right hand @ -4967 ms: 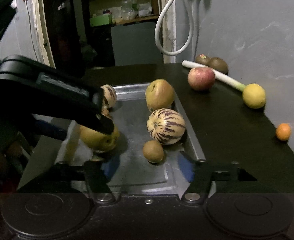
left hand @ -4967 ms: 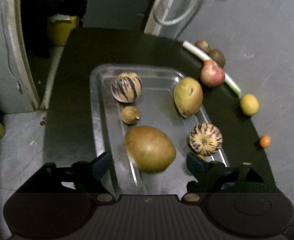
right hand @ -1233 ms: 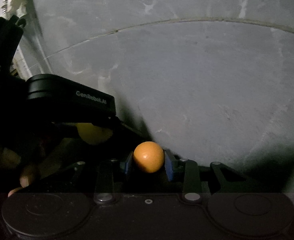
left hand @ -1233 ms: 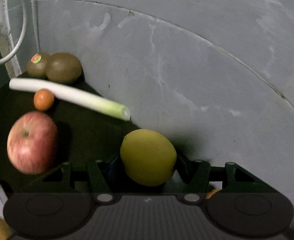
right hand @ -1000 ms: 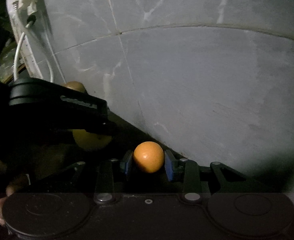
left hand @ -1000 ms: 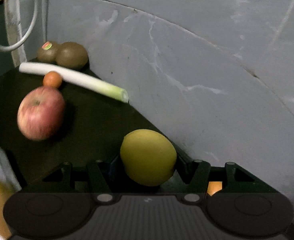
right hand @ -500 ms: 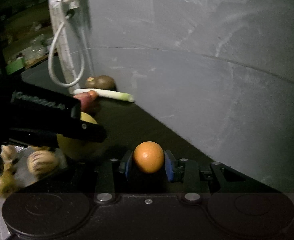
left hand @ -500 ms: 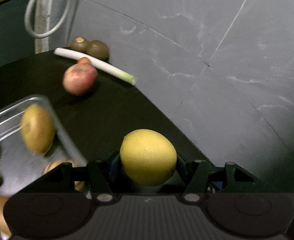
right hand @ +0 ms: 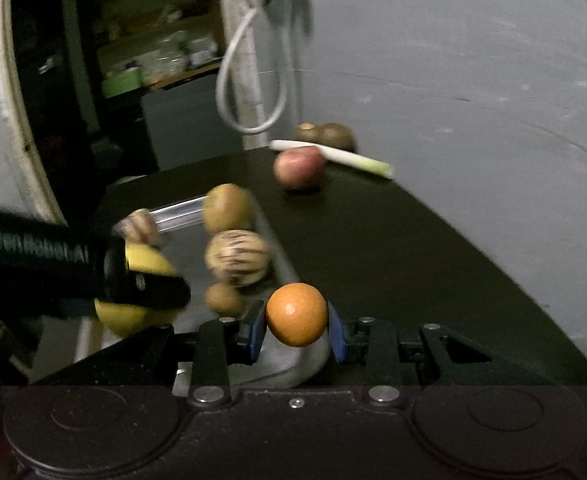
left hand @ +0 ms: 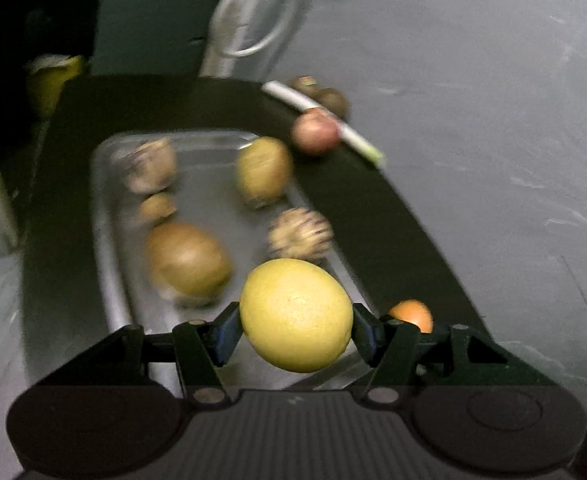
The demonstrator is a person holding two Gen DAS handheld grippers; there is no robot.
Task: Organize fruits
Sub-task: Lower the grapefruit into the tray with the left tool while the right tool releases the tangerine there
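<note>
My left gripper (left hand: 296,326) is shut on a yellow lemon (left hand: 296,314) and holds it over the near end of the metal tray (left hand: 107,280). My right gripper (right hand: 296,332) is shut on a small orange (right hand: 296,314) just right of the tray's near corner (right hand: 289,364); the orange also shows in the left wrist view (left hand: 410,314). The tray holds several fruits: two striped melons (left hand: 299,235), a mango (left hand: 263,171), a large brown fruit (left hand: 187,259) and a small brown one (left hand: 156,208). The left gripper with the lemon (right hand: 133,258) shows in the right wrist view.
On the dark table (left hand: 373,208) behind the tray lie a red apple (left hand: 315,131), a leek stalk (left hand: 325,120) and two kiwis (left hand: 327,94) against the grey wall. A white cable loop (right hand: 249,80) hangs at the back.
Both grippers have swung left from the wall side of the table toward the tray, still holding the lemon and the orange. The tray and its fruits have come into view.
</note>
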